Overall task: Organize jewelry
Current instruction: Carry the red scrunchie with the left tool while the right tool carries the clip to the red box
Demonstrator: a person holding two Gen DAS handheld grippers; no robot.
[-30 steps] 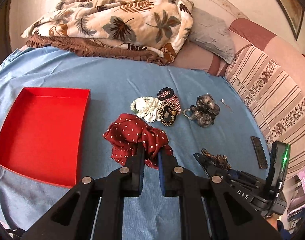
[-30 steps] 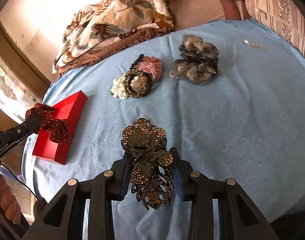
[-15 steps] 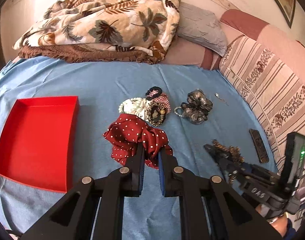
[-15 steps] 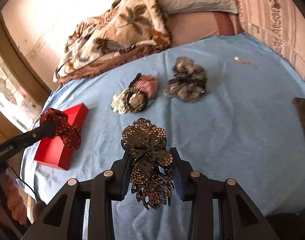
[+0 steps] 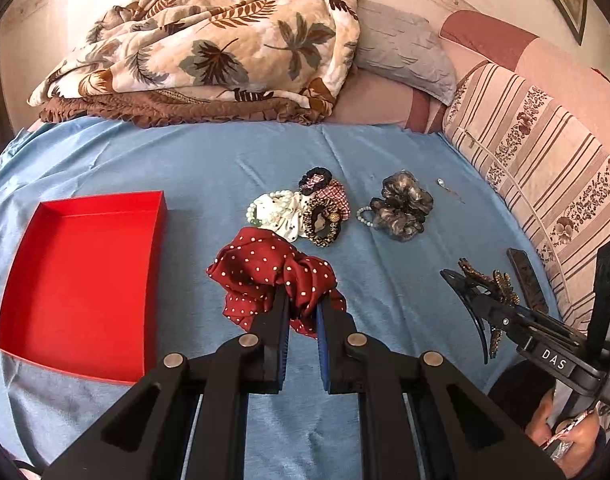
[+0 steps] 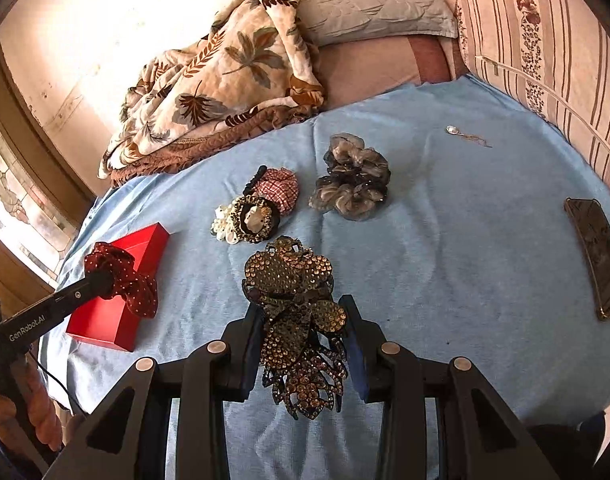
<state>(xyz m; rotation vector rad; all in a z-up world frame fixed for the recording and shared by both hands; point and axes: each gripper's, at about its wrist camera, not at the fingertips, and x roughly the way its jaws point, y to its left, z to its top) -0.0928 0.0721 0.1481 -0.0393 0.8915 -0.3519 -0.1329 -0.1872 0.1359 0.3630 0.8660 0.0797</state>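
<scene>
I'm keeping the left hand-held gripper clamped on the red polka-dot scrunchie, red box sitting off to its left, while my right hand-held gripper is pinching the rhinestone hair clip.

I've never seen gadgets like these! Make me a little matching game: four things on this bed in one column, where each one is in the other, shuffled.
Things:
1. red dotted scrunchie
2. rhinestone hair clip
3. red box
4. grey scrunchie

Places:
A. lying loose on the blue sheet
B. clamped in the left hand-held gripper
C. sitting empty on the sheet
D. clamped in the right hand-held gripper

Pairs: 1-B, 2-D, 3-C, 4-A
</scene>
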